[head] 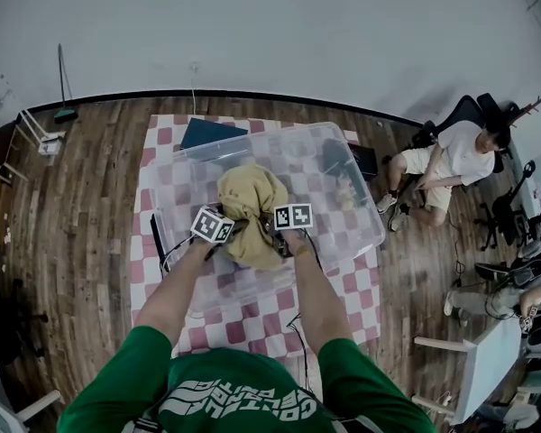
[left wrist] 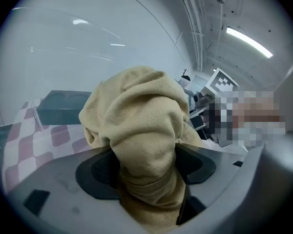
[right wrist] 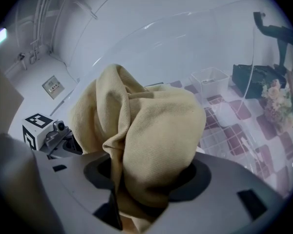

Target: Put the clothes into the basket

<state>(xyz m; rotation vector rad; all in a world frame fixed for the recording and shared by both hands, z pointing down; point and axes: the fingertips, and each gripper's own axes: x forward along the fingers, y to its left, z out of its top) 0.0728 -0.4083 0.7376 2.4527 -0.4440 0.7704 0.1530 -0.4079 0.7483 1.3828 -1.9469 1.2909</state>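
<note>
A tan garment (head: 250, 201) is pinched in both the left gripper (left wrist: 147, 169) and the right gripper (right wrist: 146, 174). It is held over a clear basket (head: 347, 210) on a checked table (head: 257, 318).

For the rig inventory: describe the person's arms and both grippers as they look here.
The person wears a green T-shirt with white print and short sleeves; forearms are bare. The left gripper and right gripper have smooth grey bodies with dark recessed pads. Each carries a white cube with black square markers, and thin black cables trail from them.
</note>
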